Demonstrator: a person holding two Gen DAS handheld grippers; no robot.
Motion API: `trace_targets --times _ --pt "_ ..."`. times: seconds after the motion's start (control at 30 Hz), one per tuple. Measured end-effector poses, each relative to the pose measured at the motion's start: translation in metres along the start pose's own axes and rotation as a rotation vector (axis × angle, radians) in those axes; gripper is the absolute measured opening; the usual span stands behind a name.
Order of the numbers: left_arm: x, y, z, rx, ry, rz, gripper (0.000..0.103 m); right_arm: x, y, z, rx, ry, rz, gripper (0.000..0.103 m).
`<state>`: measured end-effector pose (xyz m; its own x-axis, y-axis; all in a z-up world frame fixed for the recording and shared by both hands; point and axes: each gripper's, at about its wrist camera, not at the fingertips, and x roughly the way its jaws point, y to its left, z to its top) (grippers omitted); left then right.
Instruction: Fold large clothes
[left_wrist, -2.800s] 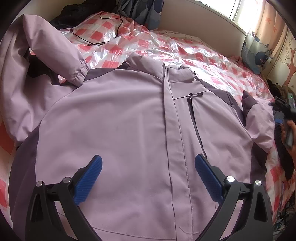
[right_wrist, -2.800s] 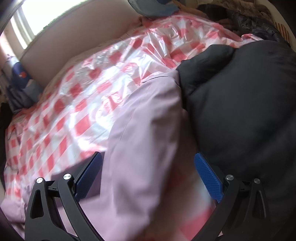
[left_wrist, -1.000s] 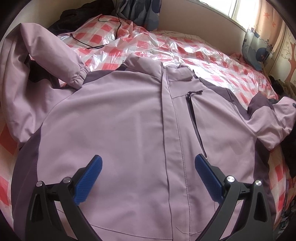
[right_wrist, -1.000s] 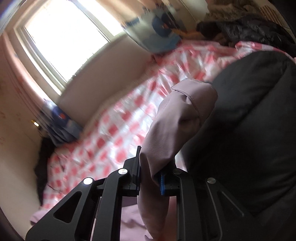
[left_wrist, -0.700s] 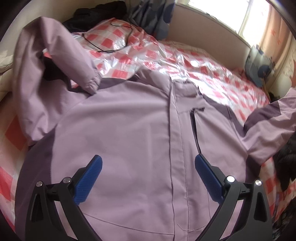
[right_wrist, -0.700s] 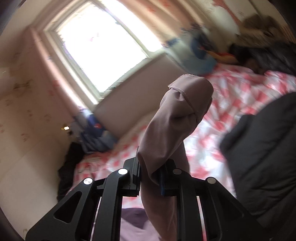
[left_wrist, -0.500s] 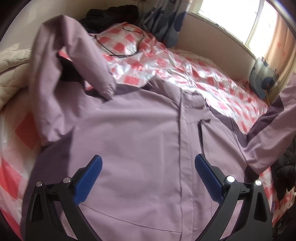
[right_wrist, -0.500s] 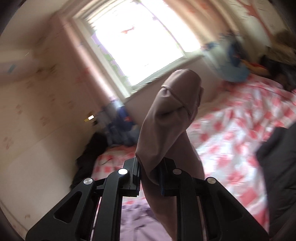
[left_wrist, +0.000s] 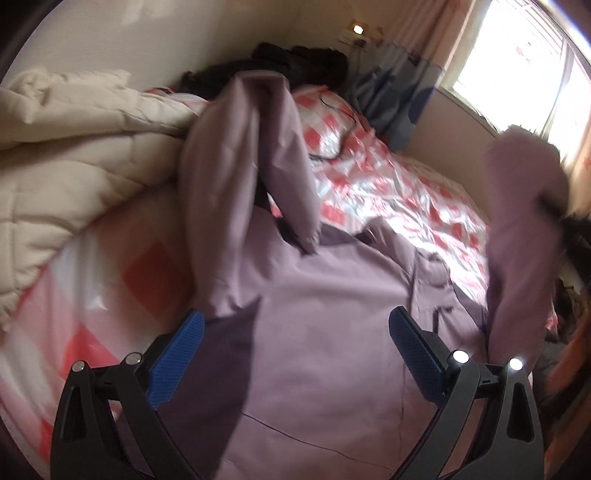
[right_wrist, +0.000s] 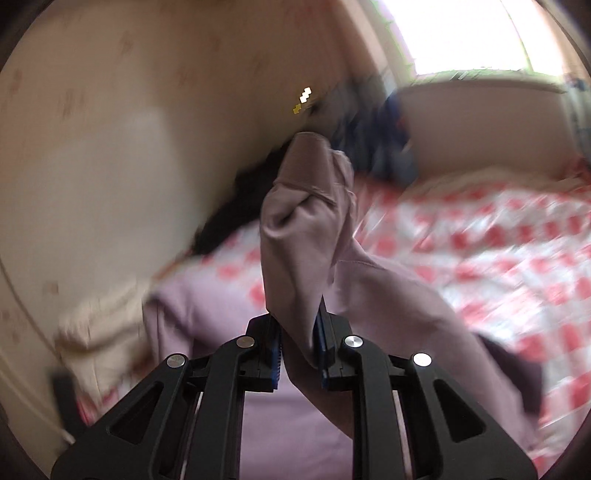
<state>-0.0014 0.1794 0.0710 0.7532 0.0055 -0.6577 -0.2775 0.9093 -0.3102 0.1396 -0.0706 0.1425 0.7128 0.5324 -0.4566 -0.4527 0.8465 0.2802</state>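
Since the earlier frames, the right gripper (right_wrist: 298, 354) has carried one sleeve (right_wrist: 303, 236) up off the bed and swung it across, so that its camera now faces the far wall and the window instead of the black coat it looked at before. The left gripper (left_wrist: 295, 354) has drifted too: its view has turned toward the cream quilt (left_wrist: 74, 155), which was out of frame before.

Left wrist view, from left to right. One cream quilt fills the upper left. One red-and-white checked bedspread (left_wrist: 388, 184) shows below it and again across the upper middle. One lilac jacket (left_wrist: 332, 332) lies front up over the lower centre of the frame, and its other sleeve (left_wrist: 251, 166) stands folded up in the upper middle. Two blue pads (left_wrist: 177, 354) sit far apart at the bottom; the left gripper's jaws are wide, with nothing between them but the jacket lying below. At the right edge the lifted sleeve hangs blurred in the air. One window (left_wrist: 517, 55) glows in the upper right corner.

Right wrist view, from left to right. One pale wall (right_wrist: 110, 129) takes the left half. At lower centre the right gripper's jaws are pinched narrow on the lifted sleeve, whose cuff rises to mid-frame. Behind it lies a dark heap of clothes (right_wrist: 236, 214), too blurred to count. The checked bedspread spreads across the right.
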Motion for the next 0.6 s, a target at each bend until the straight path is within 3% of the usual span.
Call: trace_targets --times 0.17,0.33,0.4,0.5,0.6 --pt "-0.007 0.018 0.008 -0.059 -0.028 0.012 0.096 0.088 0.044 -0.082 -0.084 0.208 0.021 0.017" --pt "0.001 0.025 0.01 -0.089 0.004 0.006 0.096 0.147 0.046 -0.146 -0.06 0.447 0.086 0.042" --pt "0.004 0.025 0.009 -0.095 0.012 0.001 0.096 0.14 0.046 -0.147 -0.043 0.434 0.13 0.062" --pt "0.006 0.022 0.01 -0.087 0.013 0.001 0.096 0.114 0.038 -0.134 0.033 0.393 0.223 0.065" --pt "0.005 0.019 0.007 -0.076 0.008 -0.002 0.096 0.067 0.024 -0.112 0.061 0.288 0.203 0.074"
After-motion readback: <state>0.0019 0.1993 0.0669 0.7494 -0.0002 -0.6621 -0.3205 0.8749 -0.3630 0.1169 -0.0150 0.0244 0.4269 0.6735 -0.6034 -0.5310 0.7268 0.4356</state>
